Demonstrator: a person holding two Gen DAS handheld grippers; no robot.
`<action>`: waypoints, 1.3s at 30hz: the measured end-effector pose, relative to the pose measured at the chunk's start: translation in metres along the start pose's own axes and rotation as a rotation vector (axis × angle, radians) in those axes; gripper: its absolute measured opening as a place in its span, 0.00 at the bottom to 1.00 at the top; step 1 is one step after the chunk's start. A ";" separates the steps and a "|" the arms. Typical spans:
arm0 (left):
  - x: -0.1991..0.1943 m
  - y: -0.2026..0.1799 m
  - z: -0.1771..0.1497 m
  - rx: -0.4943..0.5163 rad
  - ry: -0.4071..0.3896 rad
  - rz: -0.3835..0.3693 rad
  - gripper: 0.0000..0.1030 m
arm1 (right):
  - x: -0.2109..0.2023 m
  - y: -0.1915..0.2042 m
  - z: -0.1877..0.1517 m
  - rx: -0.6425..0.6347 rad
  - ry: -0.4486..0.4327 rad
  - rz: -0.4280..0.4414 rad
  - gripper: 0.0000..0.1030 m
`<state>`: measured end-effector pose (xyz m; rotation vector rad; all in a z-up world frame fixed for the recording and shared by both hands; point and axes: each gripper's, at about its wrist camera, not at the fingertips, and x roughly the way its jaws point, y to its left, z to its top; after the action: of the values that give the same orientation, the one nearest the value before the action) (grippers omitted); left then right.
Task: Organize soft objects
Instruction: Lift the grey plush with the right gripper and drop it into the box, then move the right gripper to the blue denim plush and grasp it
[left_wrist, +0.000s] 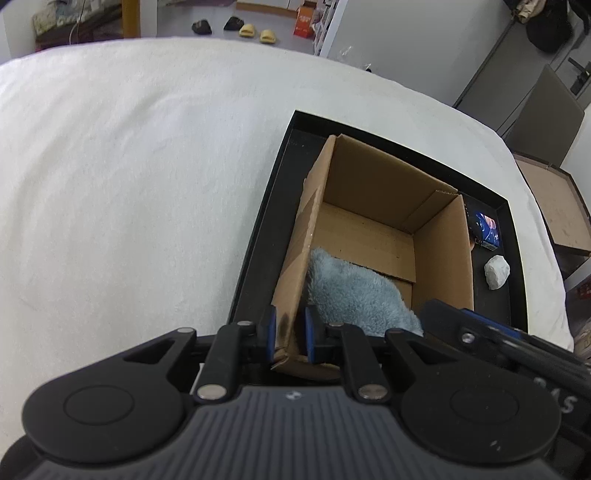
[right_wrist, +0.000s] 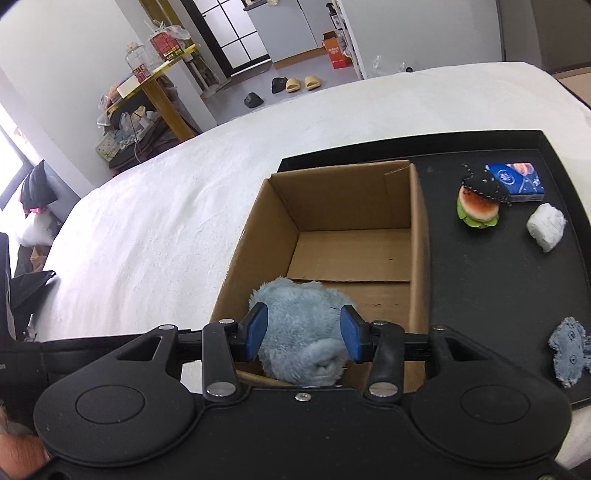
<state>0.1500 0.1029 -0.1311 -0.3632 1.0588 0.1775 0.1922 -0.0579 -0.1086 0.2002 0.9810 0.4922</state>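
An open cardboard box (left_wrist: 369, 225) (right_wrist: 351, 229) stands on a black tray (left_wrist: 258, 258) (right_wrist: 498, 295). My left gripper (left_wrist: 291, 334) is shut on the box's near left wall. My right gripper (right_wrist: 303, 330) is shut on a fluffy blue plush (right_wrist: 299, 332) and holds it over the box's near edge; the plush also shows inside the box in the left wrist view (left_wrist: 354, 291). On the tray right of the box lie a burger toy (right_wrist: 478, 206), a blue packet (right_wrist: 517, 182) (left_wrist: 485, 229), a white wad (right_wrist: 546, 225) (left_wrist: 496, 271) and a denim piece (right_wrist: 569, 350).
The tray rests on a white bed cover (left_wrist: 129, 166) (right_wrist: 166, 206). Beyond the bed are slippers (right_wrist: 303, 84) on the floor, an orange carton (right_wrist: 336, 50) and a cluttered yellow shelf (right_wrist: 155, 77). A brown table (left_wrist: 554, 206) stands to the right of the bed.
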 end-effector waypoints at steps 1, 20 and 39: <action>-0.001 -0.001 -0.001 0.006 -0.002 0.002 0.15 | -0.004 -0.001 0.000 0.000 -0.005 0.002 0.43; -0.014 -0.015 -0.005 0.052 -0.074 0.068 0.52 | -0.039 -0.068 -0.012 0.069 -0.068 -0.182 0.54; -0.017 -0.043 -0.012 0.166 -0.095 0.212 0.55 | -0.008 -0.114 -0.041 0.081 -0.051 -0.391 0.66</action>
<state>0.1457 0.0587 -0.1130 -0.0912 1.0094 0.2917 0.1893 -0.1632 -0.1684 0.0891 0.9619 0.0892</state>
